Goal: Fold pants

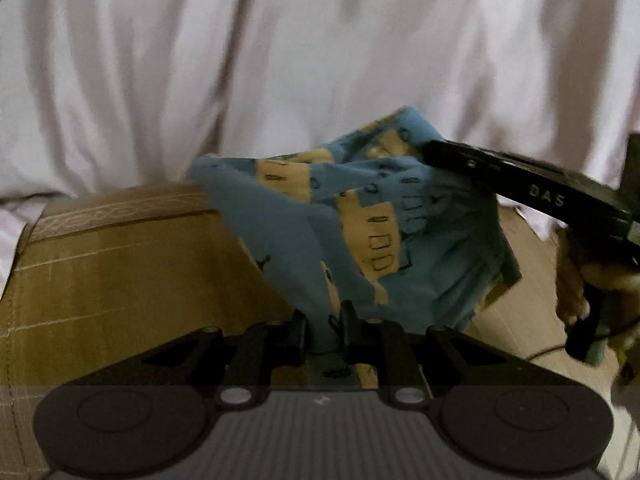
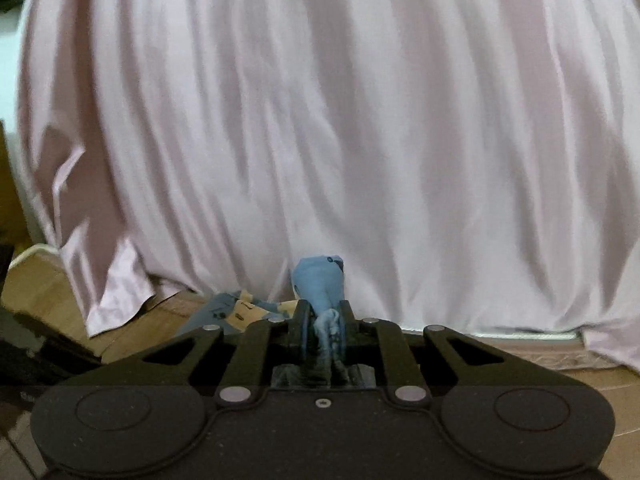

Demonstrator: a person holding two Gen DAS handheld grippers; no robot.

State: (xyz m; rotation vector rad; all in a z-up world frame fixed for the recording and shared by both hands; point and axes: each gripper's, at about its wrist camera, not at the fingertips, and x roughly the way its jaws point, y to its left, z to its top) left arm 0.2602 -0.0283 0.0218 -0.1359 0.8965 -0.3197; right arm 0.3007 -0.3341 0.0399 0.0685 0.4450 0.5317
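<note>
Both tongs, left [image 1: 323, 330] and right [image 2: 322, 326], pinch bunched soft blue-and-tan printed pants [image 1: 360, 216] before a pale pleated curtain [image 2: 320, 120].

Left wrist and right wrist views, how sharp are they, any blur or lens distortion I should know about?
Left wrist view: soft and dim, the pants print smeared, the pale curtain blurred, black fisheye corners. Right wrist view: curtain folds streaked by blur and bowed outward; the bunched fabric in the right gripper is smudged, the gripper body sharper.
</note>
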